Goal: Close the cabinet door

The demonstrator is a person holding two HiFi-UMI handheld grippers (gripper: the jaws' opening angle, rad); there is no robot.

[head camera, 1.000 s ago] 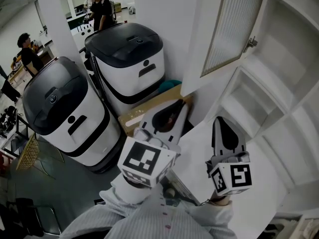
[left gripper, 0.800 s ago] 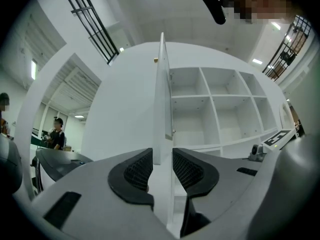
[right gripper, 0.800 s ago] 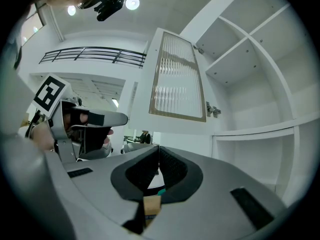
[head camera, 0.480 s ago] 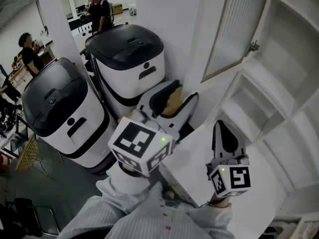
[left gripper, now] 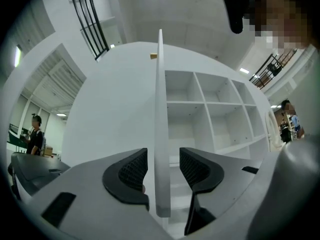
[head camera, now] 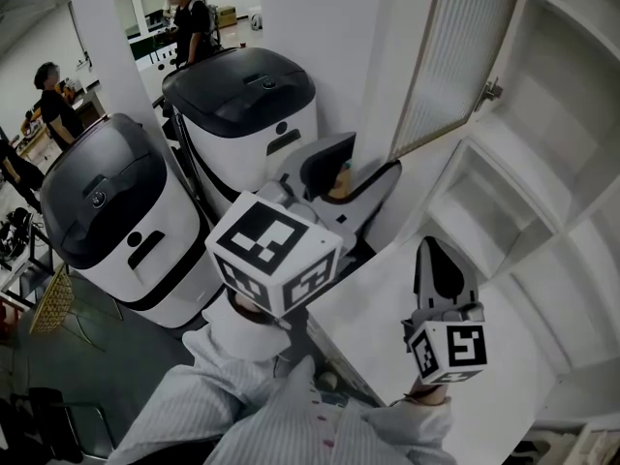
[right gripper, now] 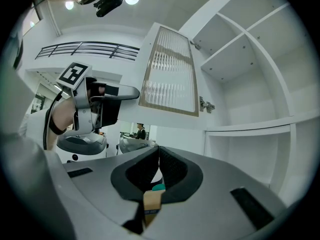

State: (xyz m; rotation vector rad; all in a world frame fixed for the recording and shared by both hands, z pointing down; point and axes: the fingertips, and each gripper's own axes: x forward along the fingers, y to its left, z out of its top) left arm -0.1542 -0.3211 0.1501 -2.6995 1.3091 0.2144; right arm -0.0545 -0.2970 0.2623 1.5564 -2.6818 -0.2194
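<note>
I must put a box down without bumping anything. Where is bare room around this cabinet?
Free: the white ledge between the left gripper and the right gripper, and the empty compartments right of the open cabinet door. Crowded: the door's edge, which the left gripper's opening jaws straddle, and the floor left of it, filled by two black-lidded machines.

White cabinet door (head camera: pixel 415 71), seemingly ribbed pane (head camera: pixel 463 42), black-lidded white bins (head camera: pixel 242 114), black-and-white marker cube (head camera: pixel 274 264)

Left tool (head camera: pixel 360 168) tilts slightly up, jaws opening astride the cabinet door (left gripper: pixel 160 109) edge; right tool (head camera: pixel 433 252) level, jaws together.
</note>
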